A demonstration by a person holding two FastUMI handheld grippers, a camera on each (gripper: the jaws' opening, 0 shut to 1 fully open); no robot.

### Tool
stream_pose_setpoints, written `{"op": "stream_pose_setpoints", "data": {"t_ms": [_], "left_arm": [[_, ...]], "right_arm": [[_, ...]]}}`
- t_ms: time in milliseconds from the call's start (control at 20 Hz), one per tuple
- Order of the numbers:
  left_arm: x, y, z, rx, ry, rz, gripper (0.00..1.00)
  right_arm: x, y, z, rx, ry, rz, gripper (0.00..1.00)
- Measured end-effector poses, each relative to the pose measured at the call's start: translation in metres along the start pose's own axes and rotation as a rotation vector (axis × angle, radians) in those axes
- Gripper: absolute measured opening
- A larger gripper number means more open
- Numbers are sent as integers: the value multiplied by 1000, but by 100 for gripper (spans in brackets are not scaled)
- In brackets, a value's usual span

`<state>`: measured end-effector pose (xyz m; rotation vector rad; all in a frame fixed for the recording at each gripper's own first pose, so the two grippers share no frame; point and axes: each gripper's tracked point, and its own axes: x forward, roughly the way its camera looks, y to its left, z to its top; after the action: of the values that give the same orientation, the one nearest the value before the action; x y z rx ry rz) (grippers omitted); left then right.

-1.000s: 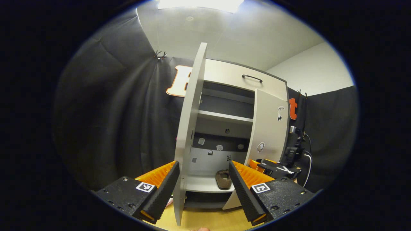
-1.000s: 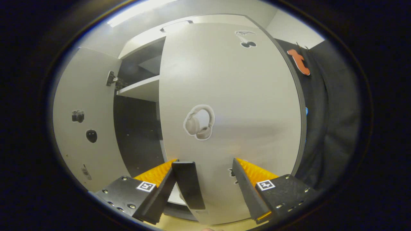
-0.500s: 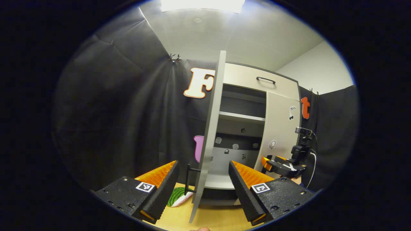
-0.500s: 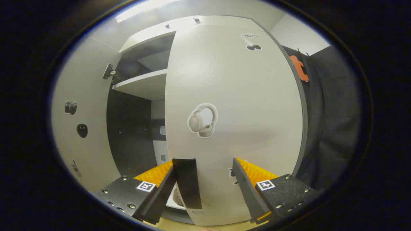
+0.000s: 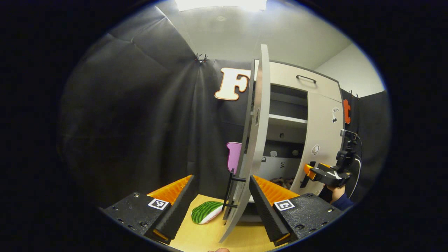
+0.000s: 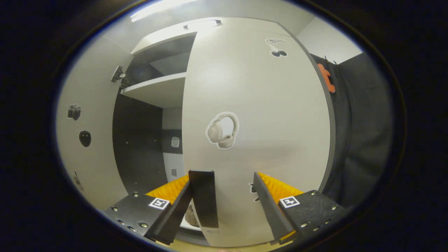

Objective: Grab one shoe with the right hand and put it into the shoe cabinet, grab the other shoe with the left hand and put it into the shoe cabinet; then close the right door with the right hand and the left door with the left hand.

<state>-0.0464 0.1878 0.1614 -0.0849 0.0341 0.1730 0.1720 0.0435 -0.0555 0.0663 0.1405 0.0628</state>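
Since 1 s ago, left gripper view has swung left: left door (image 5: 257, 140) now sits edge-on just right of centre, its black handle (image 5: 231, 189) showing. Left gripper (image 5: 221, 204) wide open, holding nothing, door edge between its fingers. Shoe (image 5: 280, 181) lies on bottom shelf of shoe cabinet (image 5: 297, 78). Watermelon-slice toy (image 5: 206, 211) on table (image 5: 210, 236).

Right gripper view: right gripper (image 6: 229, 203) open, empty, close against right door (image 6: 259, 133), nearly shut. Shoe toe (image 6: 190, 217) visible inside. Shoes look done; both doors left, right one almost closed.
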Motion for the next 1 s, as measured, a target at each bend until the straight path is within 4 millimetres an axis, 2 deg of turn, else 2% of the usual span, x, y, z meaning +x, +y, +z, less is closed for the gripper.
{"op": "stream_pose_setpoints", "data": {"t_ms": [200, 450, 500, 650, 700, 750, 800, 850, 900, 950, 1000], "left_arm": [[17, 12, -27, -10, 66, -4, 94], [32, 14, -50, -42, 128, -40, 94], [33, 13, -52, -48, 133, -56, 100], [39, 10, -58, -43, 147, -92, 88], [40, 7, -58, -45, 148, -110, 93], [40, 5, -59, -42, 155, -124, 92], [42, 4, -58, -34, 157, -134, 85], [43, 4, -59, -20, 157, -140, 89], [44, 2, -58, -1, 156, -142, 87], [44, 0, -56, 14, 153, -143, 81], [44, -2, -55, 30, 152, -147, 87]], "right_arm": [[0, 0, -1, -19, -8, -7, 98], [0, 1, -2, -43, -14, -11, 99], [0, 1, -1, -47, -17, -10, 99], [-1, 2, -2, -46, -17, 3, 99], [-1, 2, -2, -40, -9, 12, 97], [-2, 2, -5, -23, 5, 21, 99], [-4, 2, -5, 3, 15, 30, 99], [-6, 2, -4, 27, 11, 41, 99], [-9, 3, -1, 40, 5, 52, 98], [-11, 2, 1, 40, -2, 59, 100], [-13, 2, 2, 31, -7, 63, 99]]}}
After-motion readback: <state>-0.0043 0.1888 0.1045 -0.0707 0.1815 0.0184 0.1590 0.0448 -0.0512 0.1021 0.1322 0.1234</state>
